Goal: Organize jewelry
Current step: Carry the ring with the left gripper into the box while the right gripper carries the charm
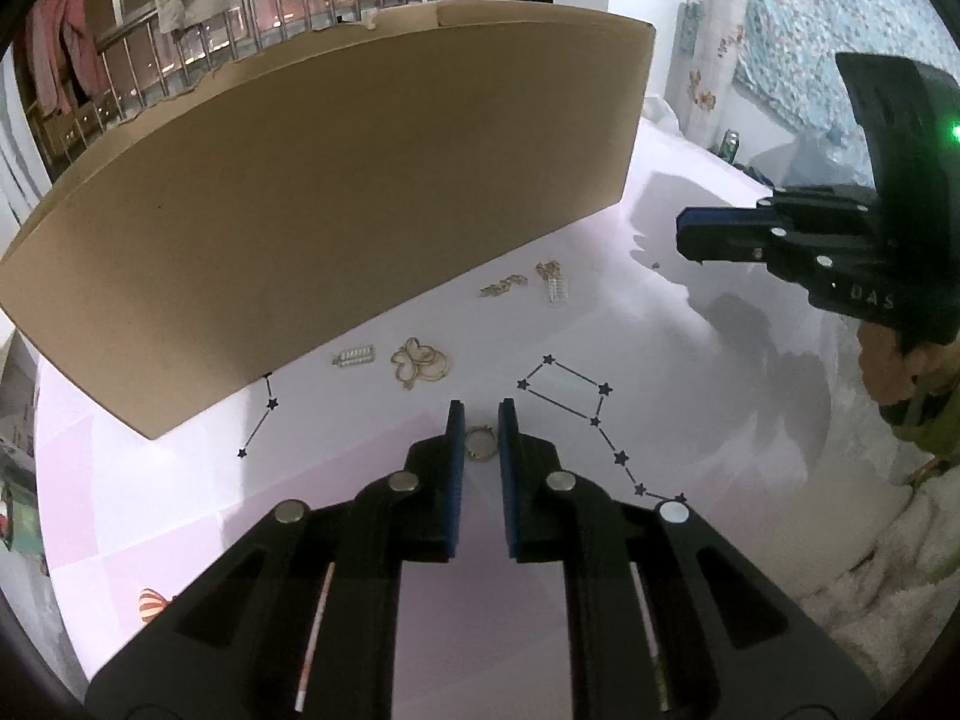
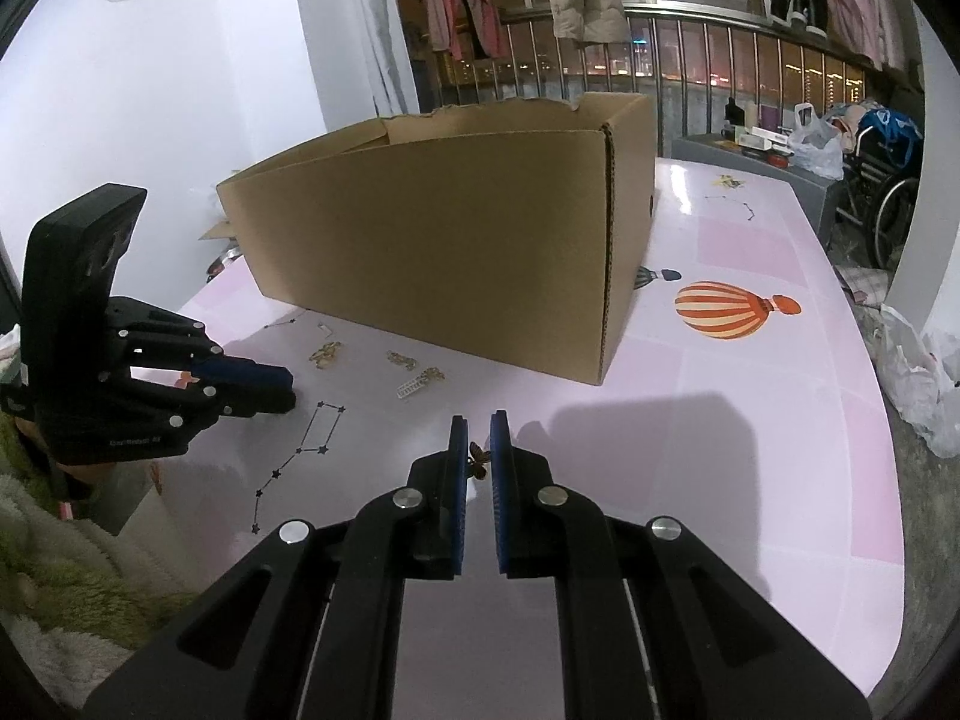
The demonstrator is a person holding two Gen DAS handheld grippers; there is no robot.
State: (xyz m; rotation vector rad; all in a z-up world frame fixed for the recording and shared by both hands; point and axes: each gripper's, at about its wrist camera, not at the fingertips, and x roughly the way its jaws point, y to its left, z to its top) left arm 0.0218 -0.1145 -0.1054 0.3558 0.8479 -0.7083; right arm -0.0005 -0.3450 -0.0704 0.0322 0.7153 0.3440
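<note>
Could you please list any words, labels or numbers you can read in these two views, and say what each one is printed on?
"DAS": pale letters on the black body of the right gripper, cut off at the picture's edge.
A pale line of print on the black body of the left gripper: too blurred to read.
The green can at the back: label too small to read.
The cardboard box: no print visible.

Both wrist views low, close over table, sharing cardboard box.
</note>
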